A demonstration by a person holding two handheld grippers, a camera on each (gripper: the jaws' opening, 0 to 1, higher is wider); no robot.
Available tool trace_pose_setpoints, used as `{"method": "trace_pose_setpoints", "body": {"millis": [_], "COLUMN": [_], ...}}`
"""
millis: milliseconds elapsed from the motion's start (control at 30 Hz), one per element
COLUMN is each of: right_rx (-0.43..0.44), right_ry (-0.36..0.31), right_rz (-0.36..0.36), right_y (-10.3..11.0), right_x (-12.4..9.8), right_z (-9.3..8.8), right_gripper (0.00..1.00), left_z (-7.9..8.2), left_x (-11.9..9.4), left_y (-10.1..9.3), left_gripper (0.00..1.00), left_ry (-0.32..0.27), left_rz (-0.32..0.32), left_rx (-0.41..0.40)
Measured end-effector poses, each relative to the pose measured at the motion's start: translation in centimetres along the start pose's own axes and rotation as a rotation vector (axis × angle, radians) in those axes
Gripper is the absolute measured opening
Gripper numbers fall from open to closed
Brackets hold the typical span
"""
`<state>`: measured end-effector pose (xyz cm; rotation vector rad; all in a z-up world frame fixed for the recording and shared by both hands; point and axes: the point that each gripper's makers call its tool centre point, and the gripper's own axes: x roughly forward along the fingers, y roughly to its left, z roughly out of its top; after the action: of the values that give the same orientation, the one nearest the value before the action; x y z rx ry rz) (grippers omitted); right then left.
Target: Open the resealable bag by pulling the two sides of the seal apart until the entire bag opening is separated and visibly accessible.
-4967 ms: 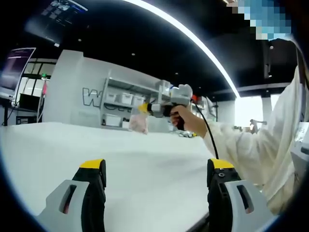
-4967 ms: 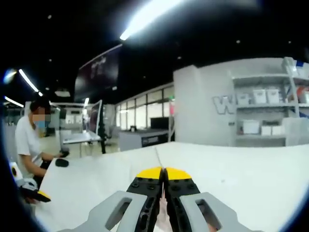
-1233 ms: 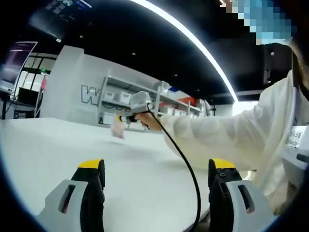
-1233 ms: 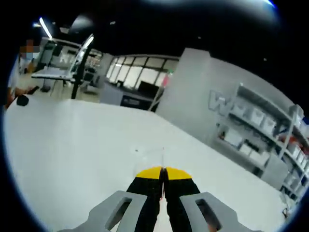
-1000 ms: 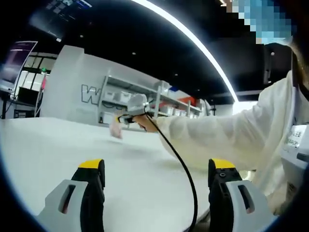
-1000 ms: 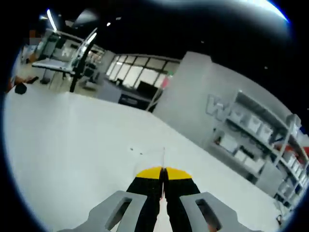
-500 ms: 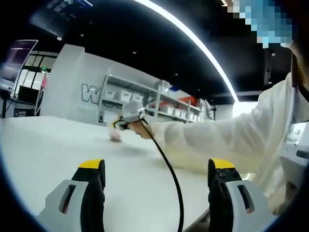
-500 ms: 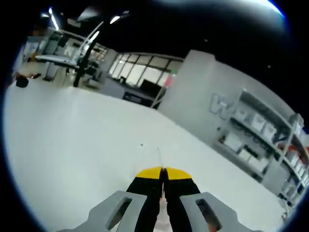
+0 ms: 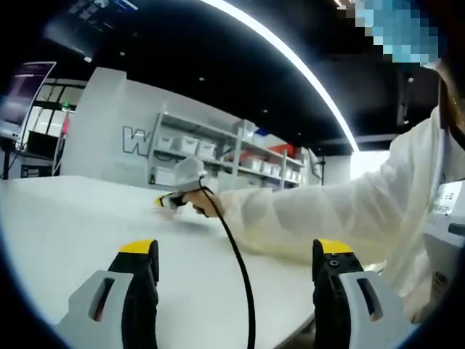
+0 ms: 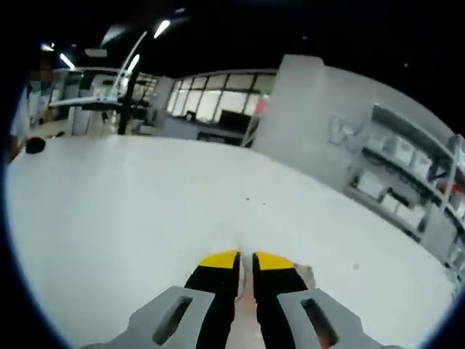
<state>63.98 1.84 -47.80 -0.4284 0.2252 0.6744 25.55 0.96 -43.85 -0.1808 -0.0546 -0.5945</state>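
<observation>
Here the white table (image 9: 73, 218) serves as the landmark. In the left gripper view, the left gripper (image 9: 236, 251) hangs over the table's near edge with its yellow-tipped jaws spread wide and nothing between them; farther across the table the right gripper (image 9: 168, 201) sits low at the surface, held by a hand (image 9: 197, 203) in a white sleeve (image 9: 305, 218), with a black cable (image 9: 236, 269) trailing back toward the near edge. In the right gripper view, the right gripper (image 10: 245, 262) shows from behind: its jaws stand a narrow gap apart, and a pale, pinkish resealable bag (image 10: 305, 276) lies on the table under and just beside them. Whether the jaws pinch the bag cannot be told. The bag is mostly hidden by the jaws; its seal cannot be made out. Beyond the table's far edge stand shelves (image 9: 218, 153) with white bins, blurred.
</observation>
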Motion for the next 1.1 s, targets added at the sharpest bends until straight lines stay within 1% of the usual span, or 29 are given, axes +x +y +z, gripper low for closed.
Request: {"method": "trace_pose_setpoints", "body": {"millis": [33,100,133,267,467,567,633,667,733,767,800,833,867,900,967,1033,1100], "right_rx": [0.008,0.071,0.092,0.139,0.149,0.157,0.146,0.117,0.074,0.064,0.055,0.053,0.054,0.065,0.082,0.092,0.091], "right_ry": [0.001,-0.014,-0.022,-0.061,-0.116,-0.141,-0.152,-0.160,-0.187,-0.193,-0.209,-0.232,-0.239,-0.262,-0.267,-0.268,-0.275], "right_rz": [0.013,0.042,0.047,0.044,0.025,0.020,0.014,0.005,-0.024,-0.030,-0.038,-0.042,-0.042,-0.035,-0.025,-0.028,-0.051], "right_y": [0.4,1.0,1.0,0.7,0.1,0.0,0.1,0.0,-0.2,-0.2,-0.3,-0.3,-0.3,-0.2,-0.1,-0.1,-0.5], "right_x": [-0.1,-0.2,-0.2,-0.6,-1.1,-1.4,-1.5,-1.7,-1.8,-1.9,-2.0,-2.2,-2.2,-2.4,-2.5,-2.8,-3.2], "right_z": [-0.2,-0.2,-0.1,0.5,1.7,2.3,2.6,2.9,3.4,3.6,3.9,4.3,4.4,4.9,5.1,5.2,5.4], "right_gripper": [0.06,0.13,0.15,0.16,0.24,0.26,0.27,0.30,0.41,0.49,0.56,0.63,0.72,0.76,0.82,0.85,0.96], "left_z": [0.0,0.1,0.1,0.0,0.1,0.0,0.0,0.0,0.1,0.1,0.1,0.1,0.1,0.1,0.0,0.1,0.1], "left_x": [0.0,0.0,0.0,0.0,-0.1,-0.1,-0.1,-0.1,-0.1,-0.1,-0.1,-0.1,-0.1,-0.1,-0.1,-0.1,-0.1], "left_y": [0.0,0.1,0.1,0.1,0.2,0.2,0.2,0.2,0.2,0.2,0.2,0.2,0.2,0.2,0.3,0.2,0.2], "left_gripper": [0.87,0.87,0.86,0.86,0.86,0.86,0.86,0.85,0.85,0.85,0.85,0.85,0.85,0.85,0.85,0.85,0.85], "left_ry": [0.000,-0.003,-0.004,-0.002,-0.004,-0.003,-0.002,-0.003,-0.005,-0.006,-0.006,-0.005,-0.005,-0.004,-0.005,-0.007,-0.009], "left_rz": [0.000,0.001,0.002,0.002,0.005,0.006,0.008,0.009,0.008,0.008,0.008,0.009,0.009,0.008,0.010,0.009,0.010], "left_rx": [0.000,-0.002,-0.002,0.005,0.007,0.009,0.012,0.013,0.011,0.010,0.010,0.011,0.011,0.013,0.015,0.014,0.011]}}
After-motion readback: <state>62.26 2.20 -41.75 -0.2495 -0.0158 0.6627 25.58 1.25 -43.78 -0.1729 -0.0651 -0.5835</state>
